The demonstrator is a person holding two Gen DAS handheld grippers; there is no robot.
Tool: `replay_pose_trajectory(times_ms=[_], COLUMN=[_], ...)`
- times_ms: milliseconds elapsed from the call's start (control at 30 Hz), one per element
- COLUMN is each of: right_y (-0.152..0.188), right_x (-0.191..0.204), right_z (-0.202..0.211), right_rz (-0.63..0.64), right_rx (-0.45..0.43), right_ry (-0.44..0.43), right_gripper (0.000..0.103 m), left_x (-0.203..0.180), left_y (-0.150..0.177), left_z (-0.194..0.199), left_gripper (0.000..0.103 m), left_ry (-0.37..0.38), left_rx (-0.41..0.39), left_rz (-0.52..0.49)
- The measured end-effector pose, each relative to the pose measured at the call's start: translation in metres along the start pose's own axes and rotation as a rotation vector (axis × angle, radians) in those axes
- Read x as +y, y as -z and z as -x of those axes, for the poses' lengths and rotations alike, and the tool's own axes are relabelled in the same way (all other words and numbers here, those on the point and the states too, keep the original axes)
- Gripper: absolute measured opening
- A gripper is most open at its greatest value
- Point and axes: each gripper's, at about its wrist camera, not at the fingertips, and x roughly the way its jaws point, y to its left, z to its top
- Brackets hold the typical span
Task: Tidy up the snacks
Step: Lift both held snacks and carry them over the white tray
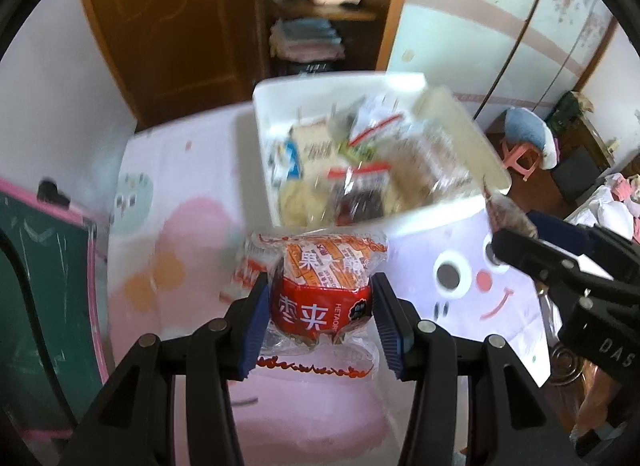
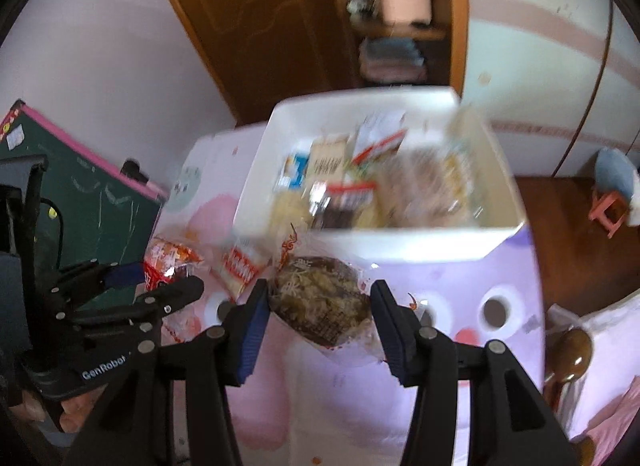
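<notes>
In the left wrist view my left gripper [image 1: 320,296] is shut on a red and orange snack packet [image 1: 324,266] in clear wrap, held above the table just in front of the white bin [image 1: 420,221]. My right gripper [image 2: 320,304] is shut on a brown pastry topped with pale shreds [image 2: 320,298] in a clear wrapper, also lifted in front of the white bin [image 2: 400,244]. The bin holds several mixed snack packs. Each gripper shows in the other's view: the right gripper [image 1: 516,231] at the right, the left gripper [image 2: 164,278] at the left with the red packet [image 2: 166,262].
A red and white packet [image 2: 242,266] lies on the pink cartoon tablecloth [image 2: 460,306] next to the bin. A green chalkboard with a pink frame [image 2: 92,189] leans at the left. A pink stool [image 2: 608,209] stands on the floor at the right. A brown door and shelves are behind.
</notes>
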Motion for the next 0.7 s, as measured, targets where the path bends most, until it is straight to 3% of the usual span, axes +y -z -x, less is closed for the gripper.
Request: replay_pose_trajectory(times_ms=[467, 700], right_y=[-0.095, -0.132], right_x=[-0.03, -0.036], right_z=[0.042, 0.036], right_rz=[0.025, 0.031], right_rx=[-0.215, -0.257], right_ry=[0.152, 0.221], right_gripper=[0.051, 0.052], left_x=[-0.009, -0.008], left_y=[-0.107, -0.141], left_z=[0.027, 0.02], left_gripper=[0.048, 0.048], left_ry=[-0.058, -0.074], left_rx=[-0.171, -0.205], left_rz=[-0.033, 0.002])
